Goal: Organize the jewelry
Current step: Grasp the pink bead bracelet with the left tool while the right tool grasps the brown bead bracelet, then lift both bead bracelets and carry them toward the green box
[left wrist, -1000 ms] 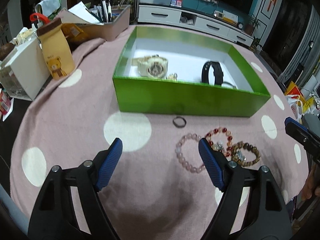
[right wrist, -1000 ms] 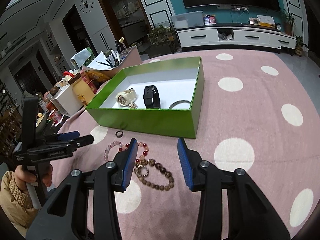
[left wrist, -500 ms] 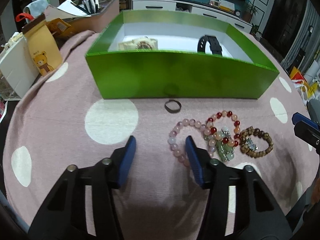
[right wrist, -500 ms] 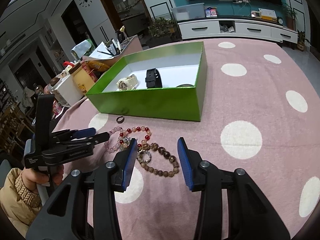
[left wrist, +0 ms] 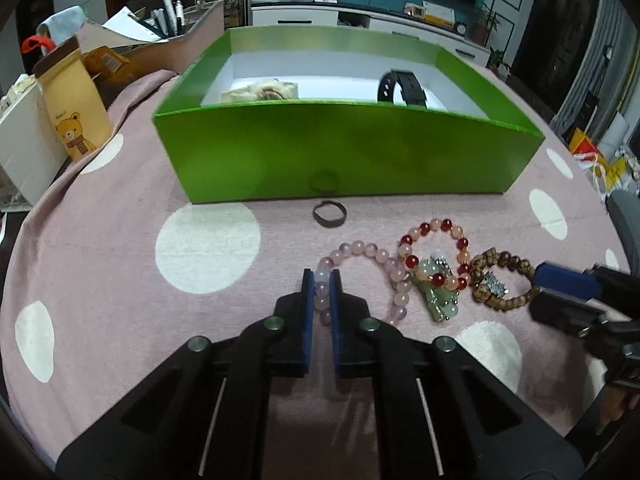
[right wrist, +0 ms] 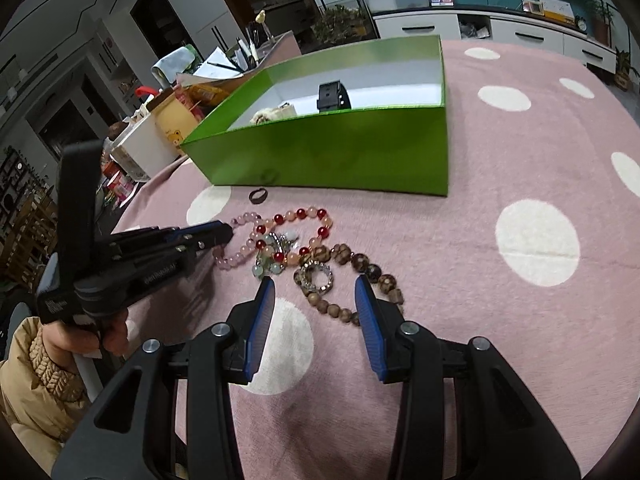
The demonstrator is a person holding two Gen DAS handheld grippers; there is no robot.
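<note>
Pink bead bracelet point(left wrist: 362, 276) flat on cloth, left claw point(left wrist: 321, 280) pinching its near-left arc, right claw point(right wrist: 316, 300) spread

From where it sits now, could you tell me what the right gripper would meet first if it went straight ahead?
Probably the brown wooden bead bracelet, which lies directly before the open right gripper, with a small sparkly ring inside its loop. Beyond them stands the green box; depth is uncertain.

I've brought my left gripper point(left wrist: 321, 280) forward and down from wide open to clamped on the pink bead bracelet point(left wrist: 370, 276) at its 9 o'clock side. My right gripper point(right wrist: 314, 292) has advanced over the brown bead bracelet point(right wrist: 352, 280).
</note>
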